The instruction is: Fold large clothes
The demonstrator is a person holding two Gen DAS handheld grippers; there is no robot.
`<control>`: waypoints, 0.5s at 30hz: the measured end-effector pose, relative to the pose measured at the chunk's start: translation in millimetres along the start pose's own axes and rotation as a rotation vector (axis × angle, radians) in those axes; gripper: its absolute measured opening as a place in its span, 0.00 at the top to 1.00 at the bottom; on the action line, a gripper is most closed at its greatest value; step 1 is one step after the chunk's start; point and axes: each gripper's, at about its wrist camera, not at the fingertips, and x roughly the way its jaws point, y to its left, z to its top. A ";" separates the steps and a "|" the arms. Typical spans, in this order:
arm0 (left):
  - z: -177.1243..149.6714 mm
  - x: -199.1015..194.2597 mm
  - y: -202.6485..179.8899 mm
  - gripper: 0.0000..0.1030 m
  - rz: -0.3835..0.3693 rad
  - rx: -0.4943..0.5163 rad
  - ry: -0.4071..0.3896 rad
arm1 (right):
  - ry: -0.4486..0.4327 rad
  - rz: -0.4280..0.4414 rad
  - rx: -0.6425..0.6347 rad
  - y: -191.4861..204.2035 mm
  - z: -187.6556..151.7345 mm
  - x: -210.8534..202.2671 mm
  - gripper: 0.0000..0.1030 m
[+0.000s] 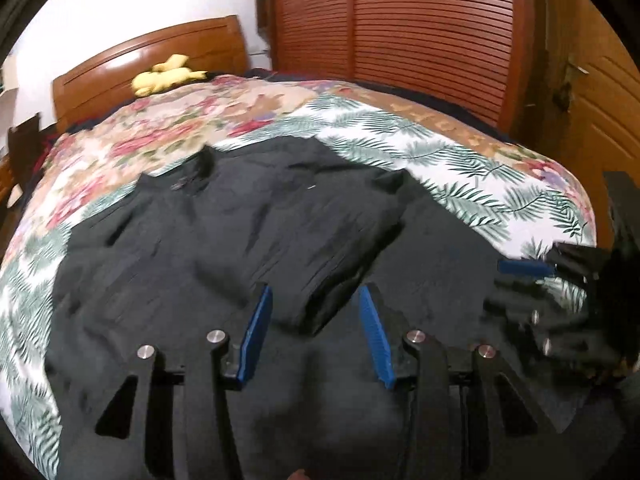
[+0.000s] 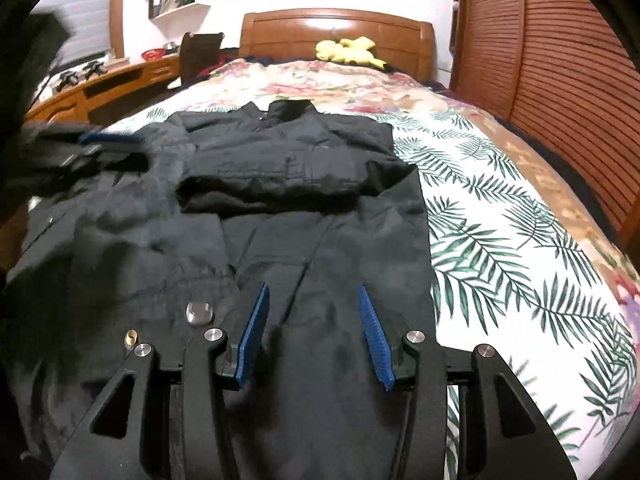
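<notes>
A big black jacket (image 2: 288,168) is lying spread out on the bed (image 2: 500,208), over a leafy sheet; its collar is pointing to the wooden headboard (image 2: 336,28); the left tool (image 1: 316,308) is hanging over the cloth, partly open, holding nothing; the right tool (image 2: 314,312) is doing the same; a yellow toy (image 2: 348,50) is sitting near the headboard.

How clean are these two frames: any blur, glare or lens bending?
Left wrist view: the right tool at the frame's right edge is smeared by motion, and the black jacket loses its folds in darkness. Right wrist view: the left tool is blurred, the headboard shows glare, and the fisheye bows the bedspread.
</notes>
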 end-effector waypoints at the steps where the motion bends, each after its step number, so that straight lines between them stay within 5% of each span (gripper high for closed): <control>1: 5.9 6.8 -4.9 0.57 -0.011 0.010 0.003 | -0.003 -0.005 -0.008 -0.1 -2.0 -3.4 0.54; 7: 35.4 54.5 -34.1 0.57 -0.069 0.056 0.054 | -0.016 -0.012 -0.005 -8.9 -12.0 -19.5 0.54; 15: 61.0 107.2 -57.1 0.57 -0.047 0.103 0.139 | 0.003 0.005 0.056 -34.5 -23.4 -28.1 0.54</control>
